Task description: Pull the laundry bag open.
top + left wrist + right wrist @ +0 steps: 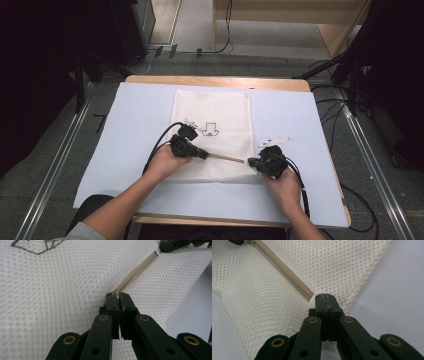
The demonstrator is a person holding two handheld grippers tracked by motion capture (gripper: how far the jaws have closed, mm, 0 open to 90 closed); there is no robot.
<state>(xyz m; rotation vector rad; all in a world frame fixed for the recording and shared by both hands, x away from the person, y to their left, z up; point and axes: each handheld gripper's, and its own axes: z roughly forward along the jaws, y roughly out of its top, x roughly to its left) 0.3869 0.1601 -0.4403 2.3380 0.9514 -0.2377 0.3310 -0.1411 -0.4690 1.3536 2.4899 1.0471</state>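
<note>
- High view: white mesh fabric bag with a dark line print (212, 135) flat on pale blue sheet (125, 130) over light wooden table (220, 81); bag occupying centre of sheet, long axis running 12 to 6 o'clock.
- Beige zipper strip (226, 158) across bag's lower part, running roughly 9 to 3 o'clock with slight tilt down toward 3.
- Left gripper (202, 154) at 9 o'clock end of visible zipper strip, held in left hand (167, 162); black cable looping away toward 8 o'clock.
- Right gripper (252, 162) at 3 o'clock end of strip, near bag's right edge, held in right hand (282, 182); cable trailing toward 5 o'clock.
- Left gripper view: jaws nearly closed, thin gap at tips, pinching bag at the zipper (135, 273); what exactly sits between tips too small to tell. Zipper running from tips toward 1 o'clock; other gripper (175, 244) at its far end.
- Dark print (37, 246) visible on mesh at 11 o'clock.
- Right gripper view: jaws pressed together, tips at end of zipper (284, 271); a sliver of pale material visible between tips. Zipper leading off toward 11 o'clock across mesh (337, 267); blue sheet (394, 290) at 3 o'clock.
</note>
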